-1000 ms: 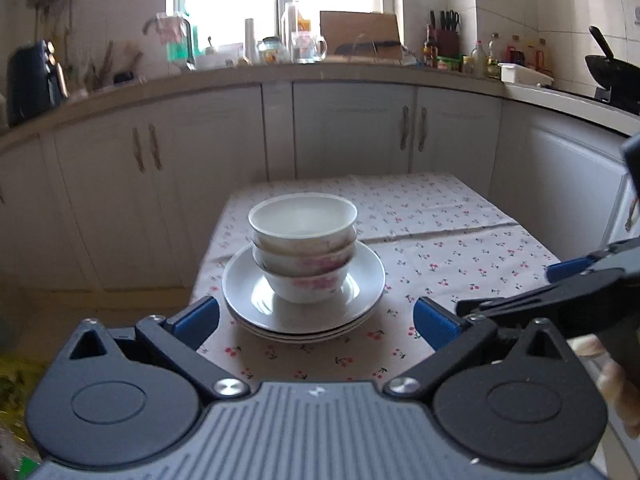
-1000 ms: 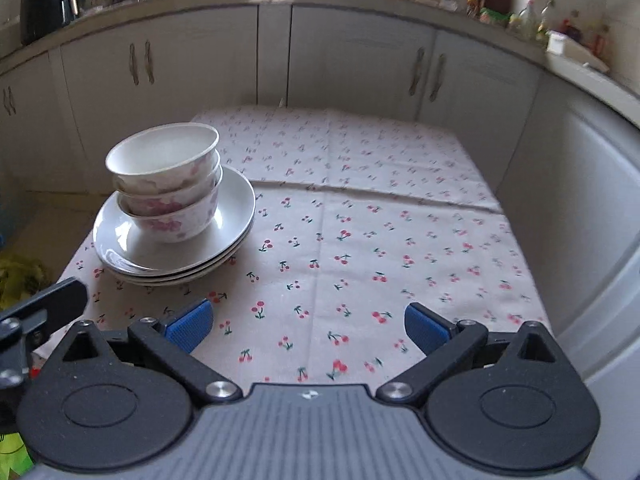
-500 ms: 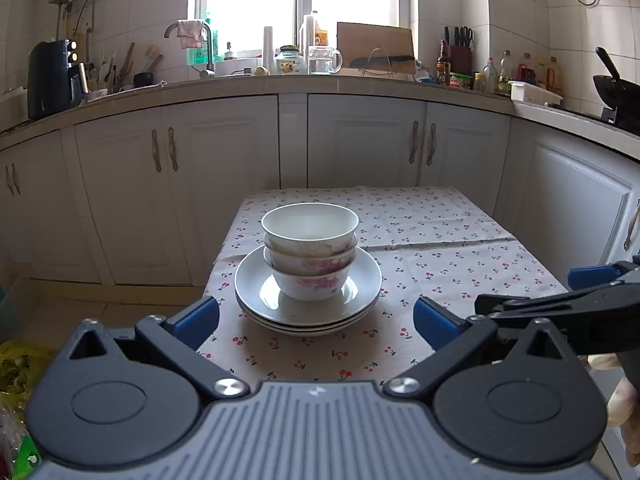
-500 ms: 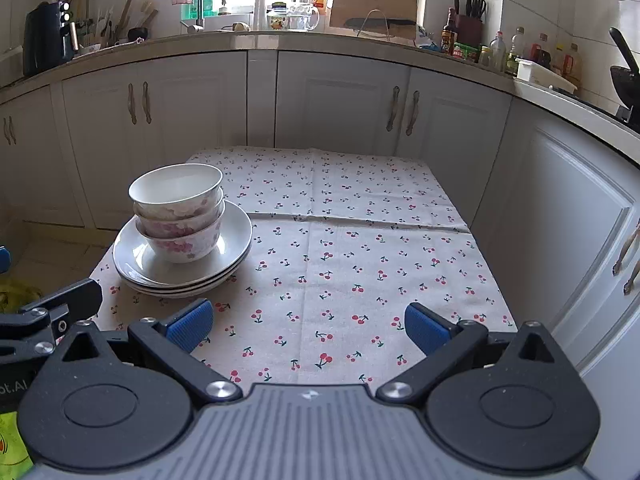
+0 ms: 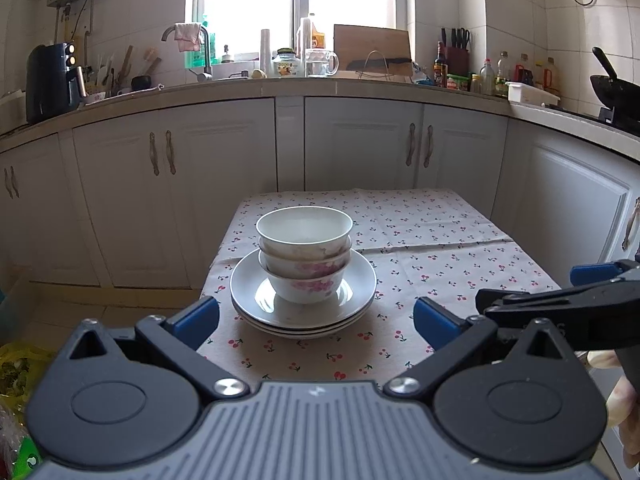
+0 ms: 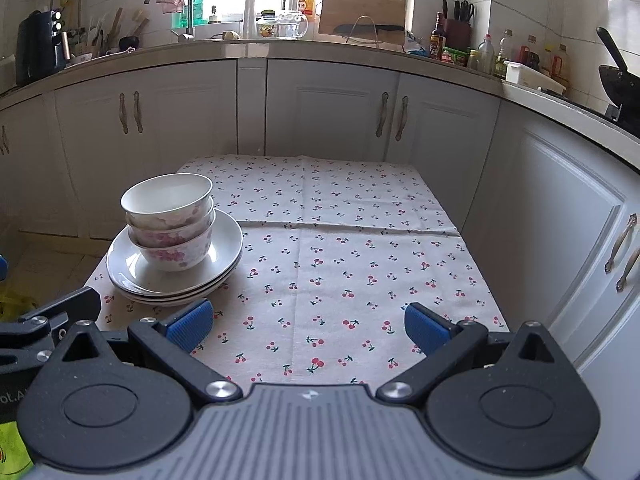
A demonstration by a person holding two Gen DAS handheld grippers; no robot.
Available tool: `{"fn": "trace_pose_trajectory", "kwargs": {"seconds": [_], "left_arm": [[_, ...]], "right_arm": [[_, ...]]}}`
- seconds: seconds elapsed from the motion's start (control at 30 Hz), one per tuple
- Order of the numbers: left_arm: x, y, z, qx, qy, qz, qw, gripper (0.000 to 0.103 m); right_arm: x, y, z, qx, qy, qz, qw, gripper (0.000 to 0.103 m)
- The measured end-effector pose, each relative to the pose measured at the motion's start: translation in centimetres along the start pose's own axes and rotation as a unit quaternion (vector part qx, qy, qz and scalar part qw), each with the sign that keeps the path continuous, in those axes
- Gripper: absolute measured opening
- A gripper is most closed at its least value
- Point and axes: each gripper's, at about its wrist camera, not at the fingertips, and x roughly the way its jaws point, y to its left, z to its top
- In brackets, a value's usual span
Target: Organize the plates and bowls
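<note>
Three white bowls [image 5: 305, 258] [image 6: 170, 222] with pink flowers are nested upright on a stack of white plates [image 5: 352, 300] [image 6: 224, 248] at the near left of a table with a cherry-print cloth [image 5: 432, 256] [image 6: 340, 248]. My left gripper [image 5: 316, 318] is open and empty, pulled back from the stack near the table's front edge. My right gripper [image 6: 308, 322] is also open and empty, over the cloth to the right of the plates. In the left wrist view the right gripper's body shows at the right edge, with a hand below it.
White kitchen cabinets [image 5: 360, 148] wrap around the table at the back and right. The counter [image 6: 320, 46] carries bottles, a cutting board, a tap and a black appliance. A wok [image 5: 612, 88] sits at far right. A yellow-green bag [image 5: 16, 364] lies on the floor at left.
Both grippers have drawn back and tilted up from the table, so the stack looks smaller and more of the kitchen shows. The bowls and plates have not moved.
</note>
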Motion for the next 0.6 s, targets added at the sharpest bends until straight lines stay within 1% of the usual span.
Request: {"fn": "trace_pose_trajectory", "kwargs": {"seconds": [0.6], "left_arm": [[0.13,0.00,-0.02,-0.001,0.002,0.001,1.0000,0.102]], "right_arm": [[-0.02,0.00,-0.09,0.002,-0.004,-0.007,1.000,0.103]]}}
